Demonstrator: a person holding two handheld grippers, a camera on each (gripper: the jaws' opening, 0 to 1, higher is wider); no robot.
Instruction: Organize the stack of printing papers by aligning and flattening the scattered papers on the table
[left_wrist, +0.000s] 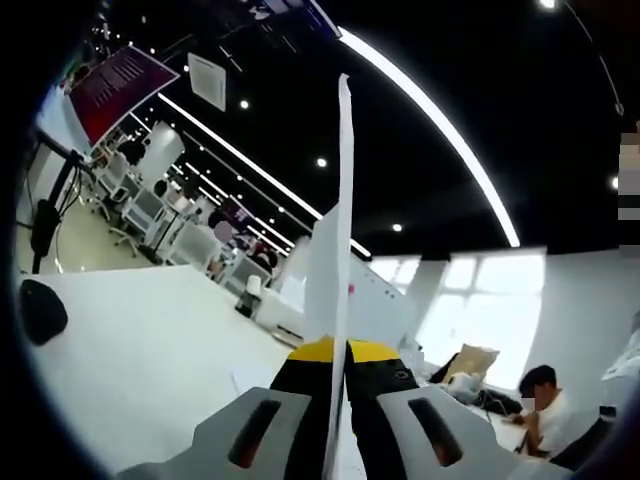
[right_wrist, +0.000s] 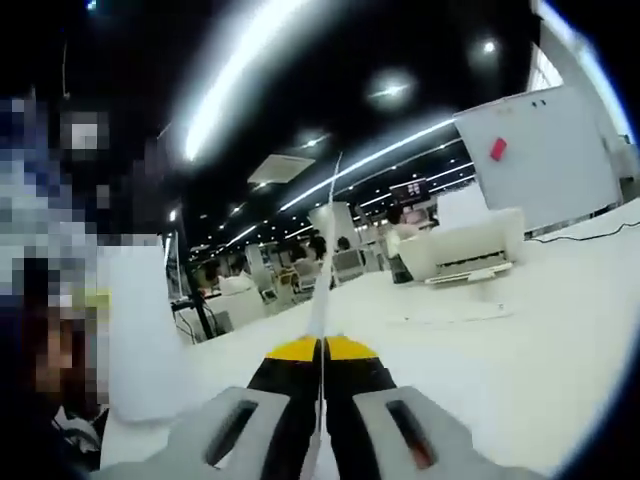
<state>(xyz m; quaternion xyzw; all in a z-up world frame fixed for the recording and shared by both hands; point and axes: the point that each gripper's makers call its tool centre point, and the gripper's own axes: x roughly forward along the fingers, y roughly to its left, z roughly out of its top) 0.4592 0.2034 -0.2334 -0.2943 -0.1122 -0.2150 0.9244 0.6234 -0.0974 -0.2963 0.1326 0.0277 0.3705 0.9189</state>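
Observation:
In the left gripper view my left gripper (left_wrist: 337, 352) is shut on a thin stack of white printing paper (left_wrist: 343, 220). I see the stack edge-on, rising from between the yellow-tipped jaws toward the ceiling. In the right gripper view my right gripper (right_wrist: 322, 350) is shut on the paper (right_wrist: 324, 280) as well, a thin white edge curving up from the jaws. The paper is lifted above the white table (left_wrist: 140, 340). A broad white sheet face (right_wrist: 135, 330) shows at the left of the right gripper view.
A white printer (right_wrist: 460, 252) stands on the table (right_wrist: 520, 350) with a cable beside it. A whiteboard (right_wrist: 545, 150) stands behind it. A dark rounded object (left_wrist: 40, 310) lies at the table's left edge. A person (left_wrist: 545, 405) sits at a desk; office chairs and desks fill the background.

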